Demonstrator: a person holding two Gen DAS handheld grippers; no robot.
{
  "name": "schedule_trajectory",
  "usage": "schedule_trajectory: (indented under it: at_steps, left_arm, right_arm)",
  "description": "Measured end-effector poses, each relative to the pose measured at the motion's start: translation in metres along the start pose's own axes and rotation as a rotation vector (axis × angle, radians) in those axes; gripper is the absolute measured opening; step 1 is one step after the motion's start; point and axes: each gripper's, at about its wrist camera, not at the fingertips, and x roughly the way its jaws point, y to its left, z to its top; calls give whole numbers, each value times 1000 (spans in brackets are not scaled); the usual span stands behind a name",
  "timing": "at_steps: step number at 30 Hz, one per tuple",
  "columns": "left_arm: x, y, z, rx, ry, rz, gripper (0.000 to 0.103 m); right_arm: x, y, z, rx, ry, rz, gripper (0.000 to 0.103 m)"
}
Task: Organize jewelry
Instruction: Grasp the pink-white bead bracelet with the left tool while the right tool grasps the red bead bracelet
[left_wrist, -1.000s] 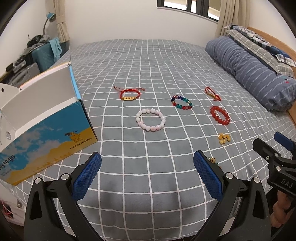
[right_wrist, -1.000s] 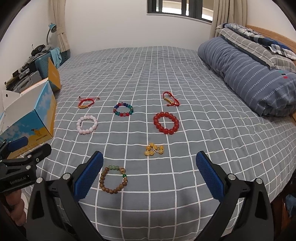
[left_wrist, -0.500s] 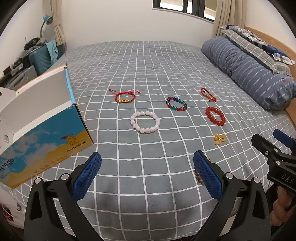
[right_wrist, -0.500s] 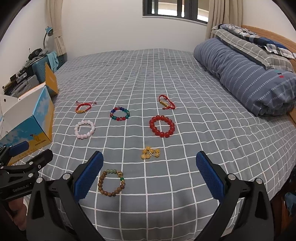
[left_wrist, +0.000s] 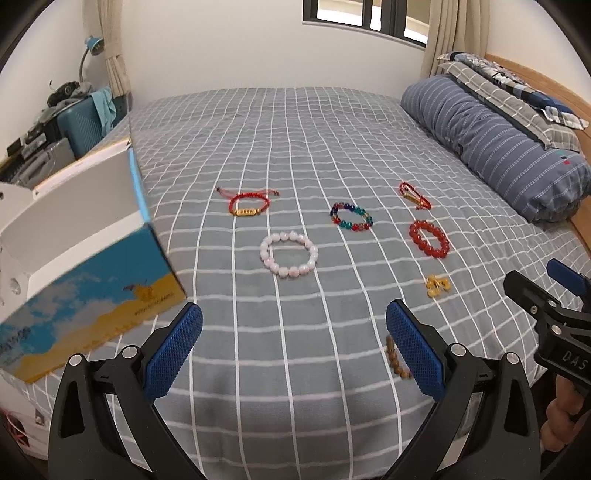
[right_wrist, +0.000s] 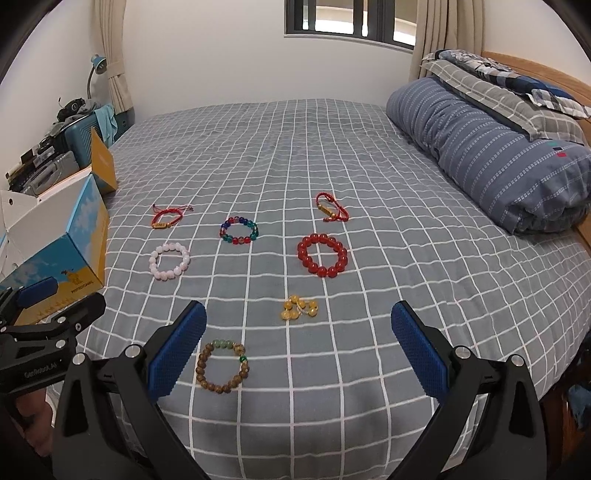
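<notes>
I am logging seven pieces lying flat on the grid bedspread (right_wrist: 369, 155), none yet moved toward the open box (left_wrist: 85, 266) sitting at the left edge of the bed. I am holding the left gripper (left_wrist: 293, 349) with its fingers spread wide and gripping nothing, and the right gripper (right_wrist: 297, 347) likewise spread and gripping nothing. Far row, left to right: red cord bracelet with gold bar (right_wrist: 166, 218), long axis running left to right, loose cord ends trailing right; multicolour bead bracelet (right_wrist: 239, 230), round, no clear axis; second red cord bracelet (right_wrist: 330, 211), long axis slanting from far left to near right. Middle row: pink bead bracelet (right_wrist: 169, 261) and red bead bracelet (right_wrist: 322, 259), both open rings, well apart. Nearer: yellow bead cluster (right_wrist: 300, 308), bunched, slightly wider than deep. Nearest: wooden bead bracelet (right_wrist: 222, 367), a ring with green beads on its far side, lying just beside the right gripper's left finger (right_wrist: 177, 350). I am judging the risks as follows: the bedspread is soft, so a finger pressing down could sink and roll beads away or pinch cloth with them; the thin cords could slip between the pads; the bunched yellow piece could snag or come up only partly; a ring pinched on one side could swing and drop short of the box.
</notes>
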Motion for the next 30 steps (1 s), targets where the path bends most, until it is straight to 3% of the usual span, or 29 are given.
schedule_trajectory:
  at_steps: [7,14,21,30]
  left_arm:
    - [43,-2,35,11,24,-35,97]
    - [112,1,57,19,86,-26,97]
    - [160,15,62,1,131,21,97]
    - [190,36,48,-30,189,-7,97]
  right_arm:
    - [42,-10,39,-28,34,3,96]
    - [121,-31,63,-18,152,-16,86]
    - [194,-58,62,40,299,-34,75]
    - [220,-61,60,33,357,-29,65]
